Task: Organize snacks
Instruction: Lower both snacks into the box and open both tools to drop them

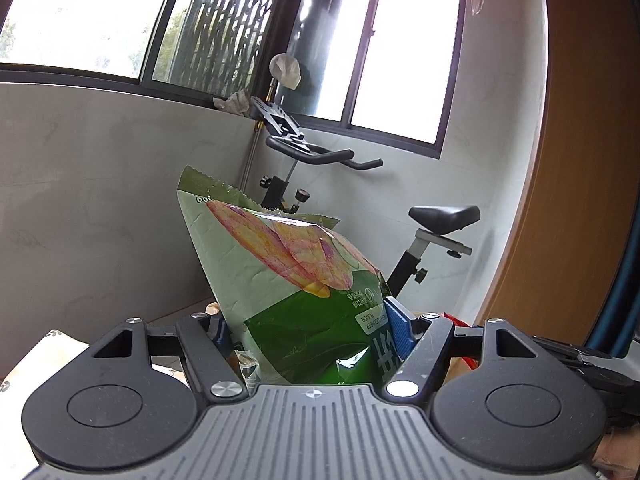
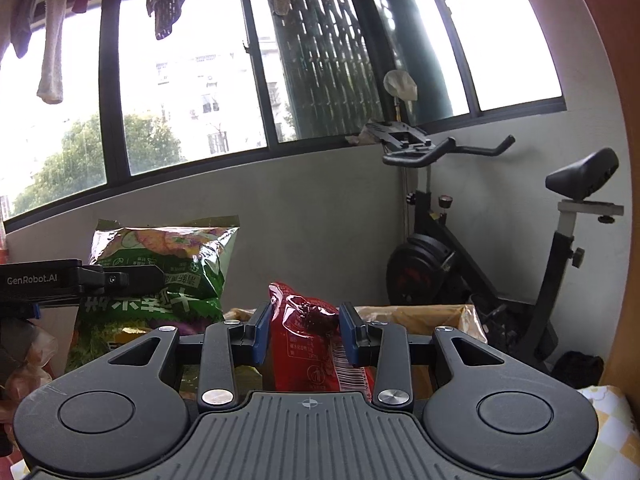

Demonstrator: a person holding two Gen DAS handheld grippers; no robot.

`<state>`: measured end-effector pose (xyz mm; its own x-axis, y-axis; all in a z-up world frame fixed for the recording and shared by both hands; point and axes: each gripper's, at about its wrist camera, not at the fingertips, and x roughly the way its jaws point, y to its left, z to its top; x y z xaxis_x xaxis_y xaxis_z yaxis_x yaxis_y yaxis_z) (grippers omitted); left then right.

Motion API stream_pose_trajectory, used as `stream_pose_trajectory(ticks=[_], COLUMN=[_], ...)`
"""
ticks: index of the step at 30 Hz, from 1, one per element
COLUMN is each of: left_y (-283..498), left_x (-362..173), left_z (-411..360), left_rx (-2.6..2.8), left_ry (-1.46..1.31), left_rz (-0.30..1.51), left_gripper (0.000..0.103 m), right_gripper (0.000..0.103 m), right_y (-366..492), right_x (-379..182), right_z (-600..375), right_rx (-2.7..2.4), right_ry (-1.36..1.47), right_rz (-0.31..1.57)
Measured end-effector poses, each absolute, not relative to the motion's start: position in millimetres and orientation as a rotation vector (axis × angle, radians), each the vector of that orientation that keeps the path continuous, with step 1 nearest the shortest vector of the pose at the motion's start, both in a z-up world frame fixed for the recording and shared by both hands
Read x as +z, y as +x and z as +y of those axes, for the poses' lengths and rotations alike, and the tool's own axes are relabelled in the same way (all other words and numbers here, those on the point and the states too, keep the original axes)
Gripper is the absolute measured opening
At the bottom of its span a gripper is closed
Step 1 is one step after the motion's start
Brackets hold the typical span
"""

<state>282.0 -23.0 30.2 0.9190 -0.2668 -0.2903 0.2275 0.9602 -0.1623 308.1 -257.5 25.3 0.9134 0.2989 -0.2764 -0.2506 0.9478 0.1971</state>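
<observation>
My left gripper (image 1: 308, 328) is shut on a large green chip bag (image 1: 288, 280), which stands upright between its blue pads and hides much of the view ahead. The same green bag (image 2: 160, 272) shows at the left of the right wrist view, with the left gripper's black body (image 2: 60, 280) clamped on it. My right gripper (image 2: 306, 332) is shut on a red snack packet (image 2: 308, 340), held upright between its blue pads above an open cardboard box (image 2: 440, 316).
An exercise bike (image 2: 480, 264) stands at the back right by the grey wall under the windows. A wooden panel (image 1: 568, 160) rises on the right. A yellow checked cloth (image 2: 616, 424) lies at the lower right. Clothes hang above the window.
</observation>
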Motion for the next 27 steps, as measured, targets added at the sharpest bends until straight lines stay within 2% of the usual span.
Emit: stream_pose_trajectory(ticks=[6,9,13,27], left_y=[299,323,325,281], left_x=[24,22,19,51], left_z=[-35,-42,-34,20], left_rx=[-0.248,-0.244,-0.209,-0.171], left_ry=[-0.071,-0.02,-0.02,-0.062], left_rz=[0.32,0.384,0.427,0.409], left_gripper=[0.075,0.077,0.088,0.088], right_gripper=[0.033,0.035,0.039,0.042], right_y=[319,322,320,278], right_x=[4,0,-3,6], right_z=[-261,-262,-263,-267], right_rx=[0.221,0.192,0.18,0.219], right_ry=[0.171,0.173,0.189,0.153], right_rz=[0.36,0.373,0.382,0.387])
